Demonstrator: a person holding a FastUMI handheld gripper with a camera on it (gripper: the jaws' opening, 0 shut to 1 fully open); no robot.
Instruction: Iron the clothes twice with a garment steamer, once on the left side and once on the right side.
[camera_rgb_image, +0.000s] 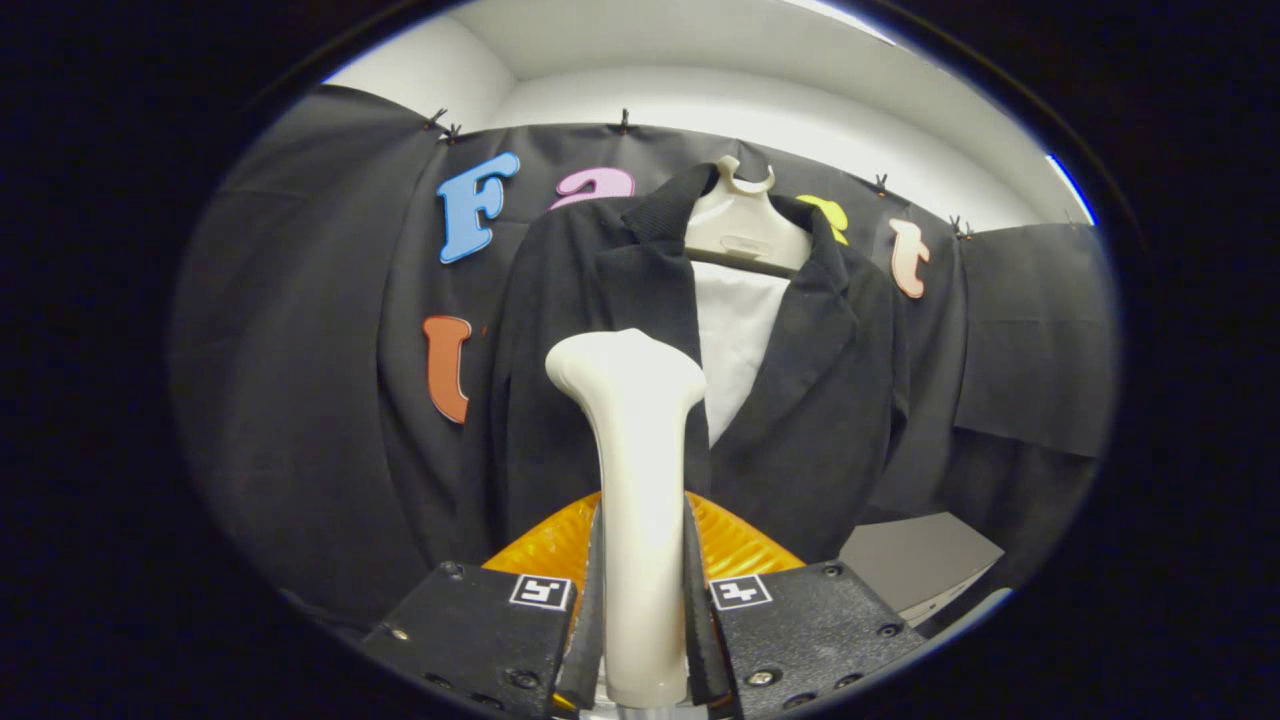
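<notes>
A black jacket (800, 400) hangs on a pale hanger (745, 232) against the booth's wall, with a white panel (735, 340) showing between its lapels. My gripper (643, 600) is shut on the white handle of the garment steamer (638, 450), both fingers pressing its sides. The steamer stands upright between the fingers. Its head reaches up in front of the jacket's left front, near the left lapel. I cannot tell whether the head touches the cloth. An orange ribbed part (735, 545) of the steamer shows behind the handle, just above the fingers.
Black cloth (300, 420) covers the wall behind and beside the jacket. A grey flat surface (915, 560) lies low to the right, beyond the right finger. White wall and ceiling (700, 60) show above the cloth.
</notes>
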